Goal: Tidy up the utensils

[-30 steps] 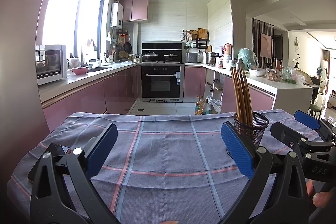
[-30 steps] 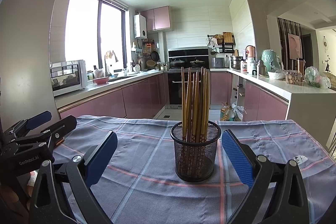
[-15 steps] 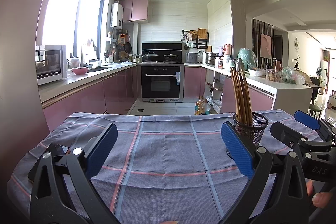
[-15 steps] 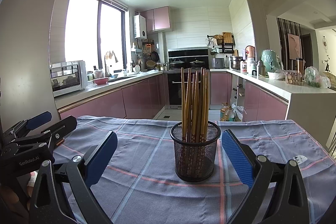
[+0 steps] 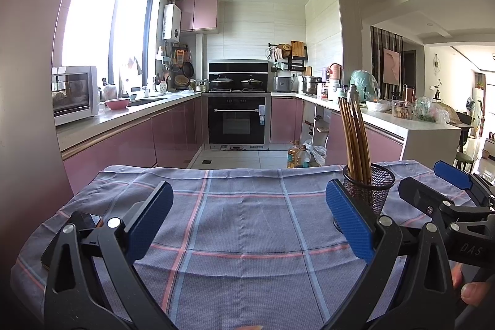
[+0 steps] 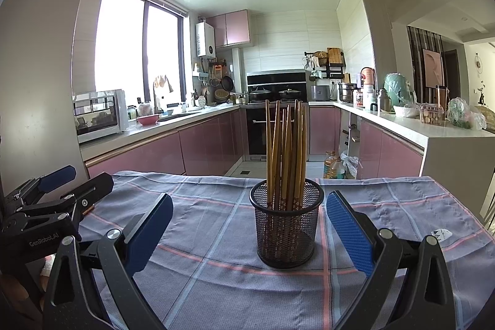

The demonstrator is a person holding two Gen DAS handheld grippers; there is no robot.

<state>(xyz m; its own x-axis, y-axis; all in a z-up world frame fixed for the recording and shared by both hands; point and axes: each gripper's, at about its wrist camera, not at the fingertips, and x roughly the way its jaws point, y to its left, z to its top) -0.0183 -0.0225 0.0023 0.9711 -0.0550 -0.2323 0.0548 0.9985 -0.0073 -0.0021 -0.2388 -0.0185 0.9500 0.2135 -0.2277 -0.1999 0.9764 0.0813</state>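
Over the last second nothing had moved: both views matched the earlier ones, with the chopsticks [image 6: 286, 156] standing upright in the black mesh holder [image 6: 287, 229] and the holder at the same spot on the checked cloth [image 6: 216, 237] covering the surface. The right gripper [image 6: 249, 229] stayed wide, its blue pads either side of the holder but clearly apart from it, gripping nothing. The left gripper [image 5: 249, 226] was equally wide and empty, held over a bare stretch of cloth, with the holder showing just past its right-hand pad and the other gripper beyond that. A dark phone-like object [image 5: 81, 223] lay at the near left edge of the cloth, partly hidden behind the left gripper's arm. No loose utensil could be seen on the cloth in either view. That stillness, with every chopstick gathered in the holder, suggested that the sorting was probably finished, or that the person was pausing; a further step could not be told from these views.
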